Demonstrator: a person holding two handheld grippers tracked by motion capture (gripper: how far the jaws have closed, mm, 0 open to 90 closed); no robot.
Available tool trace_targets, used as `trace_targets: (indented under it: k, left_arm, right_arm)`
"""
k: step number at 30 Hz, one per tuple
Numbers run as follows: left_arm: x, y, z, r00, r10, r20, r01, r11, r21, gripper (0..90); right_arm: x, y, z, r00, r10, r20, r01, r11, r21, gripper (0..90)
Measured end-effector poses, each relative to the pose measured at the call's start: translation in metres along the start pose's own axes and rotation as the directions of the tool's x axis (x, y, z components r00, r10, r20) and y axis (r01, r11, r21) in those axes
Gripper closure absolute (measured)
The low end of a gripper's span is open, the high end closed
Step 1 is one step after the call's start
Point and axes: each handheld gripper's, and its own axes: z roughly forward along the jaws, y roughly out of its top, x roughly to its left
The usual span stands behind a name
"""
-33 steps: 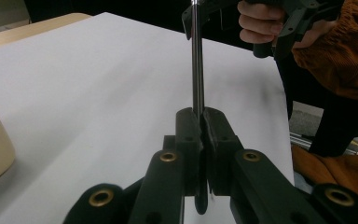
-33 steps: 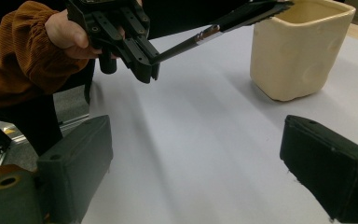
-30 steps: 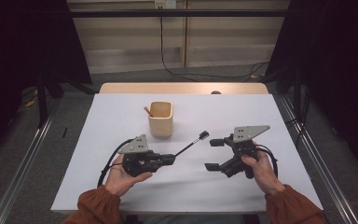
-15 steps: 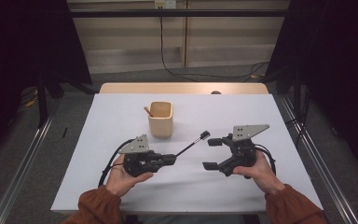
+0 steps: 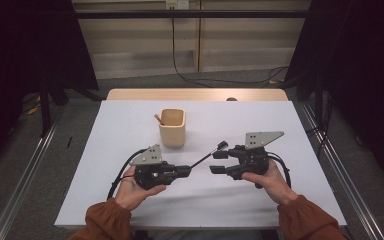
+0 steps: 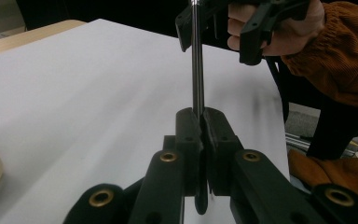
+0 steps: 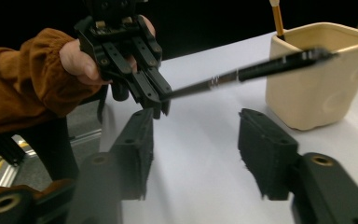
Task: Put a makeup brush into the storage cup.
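L gripper (image 5: 186,171) pinches a thin black brush w/ metal ferrule (image 5: 207,155) by its handle, tip up toward the R gripper (image 5: 218,162), whose jaws are spread wide. Square cream ceramic cup (image 5: 172,128) w/ orange stick (image 5: 158,119) sits on white table (image 5: 260,120), behind both.

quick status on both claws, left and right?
Left claw: closed on the thin black brush.
Right claw: open, holding nothing, close to the brush.
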Motion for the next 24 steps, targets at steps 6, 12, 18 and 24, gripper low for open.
trace_targets:
  k: [6, 12, 18, 24]
  left_arm:
    - [-0.0003, 0.0, -0.0007, 1.0, -0.001, -0.003, 0.001, 1.0, -0.006, 85.7]
    - [-0.0003, 0.0, -0.0005, 1.0, 0.002, 0.001, -0.002, 1.0, -0.004, 85.7]
    - [-0.0009, -0.0008, 0.0019, 1.0, 0.003, 0.002, -0.003, 1.0, 0.001, 85.6]
    - [-0.0009, -0.0012, 0.0042, 0.9999, 0.011, 0.009, -0.012, 0.9999, 0.01, 85.6]
  right_arm:
    - [-0.0024, 0.0032, 0.0034, 0.9997, 0.016, -0.017, -0.016, 1.0, -0.02, 59.2]
    - [-0.0047, 0.0035, 0.0035, 0.9994, 0.029, -0.02, -0.029, 0.999, -0.027, 63.7]
    - [-0.0063, 0.0043, 0.0032, 0.9989, 0.042, -0.023, -0.043, 0.998, -0.04, 64.5]
    - [-0.007, 0.0042, 0.0041, 0.9976, 0.056, -0.04, -0.058, 0.997, -0.05, 72.4]
